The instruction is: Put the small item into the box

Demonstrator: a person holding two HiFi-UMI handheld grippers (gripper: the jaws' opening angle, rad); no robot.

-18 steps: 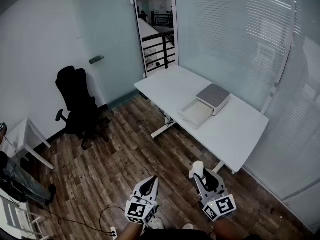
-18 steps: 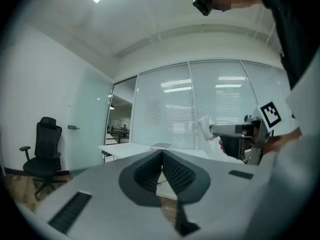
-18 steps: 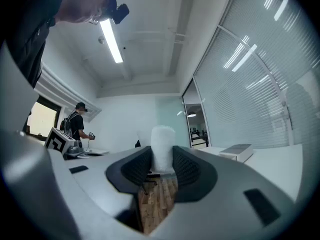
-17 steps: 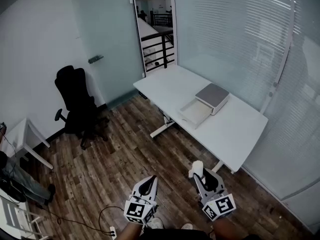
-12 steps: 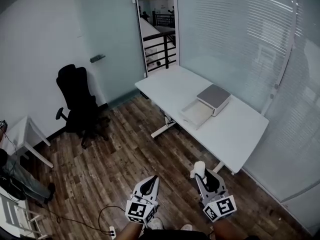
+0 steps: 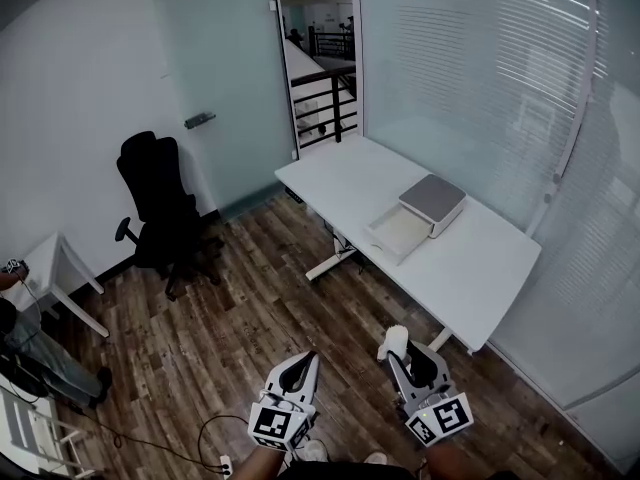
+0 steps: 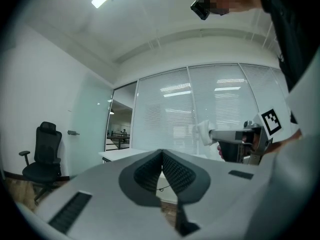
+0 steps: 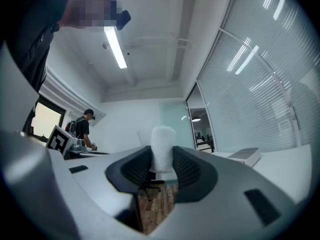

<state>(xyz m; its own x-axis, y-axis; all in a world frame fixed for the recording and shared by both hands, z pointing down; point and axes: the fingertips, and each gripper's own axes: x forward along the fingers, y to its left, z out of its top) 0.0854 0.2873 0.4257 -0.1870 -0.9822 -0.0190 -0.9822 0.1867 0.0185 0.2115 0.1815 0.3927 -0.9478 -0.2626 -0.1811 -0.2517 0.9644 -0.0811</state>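
Note:
A small white item [image 6: 394,342] [image 8: 162,147] sticks up from between the jaws of my right gripper [image 6: 400,358] [image 8: 161,165], which is shut on it. From the left gripper view the same white item [image 7: 204,133] shows off to the right. My left gripper [image 6: 297,370] [image 7: 162,161] is shut with nothing in it. Both grippers hover low over the wooden floor, well short of the white table [image 6: 470,263]. On that table stands the grey-lidded box [image 6: 432,204] [image 8: 244,156] with an open white tray [image 6: 396,231] in front of it.
A black office chair [image 6: 158,208] stands at the left by the wall. A glass door [image 6: 225,78] and blinds close off the back. A person [image 6: 30,353] stands at the far left beside a small white table [image 6: 55,268]. A cable [image 6: 190,433] lies on the floor.
The head view has shifted slightly, so the table, box and chair sit a little further right in the frame. Both grippers keep their places and their grip.

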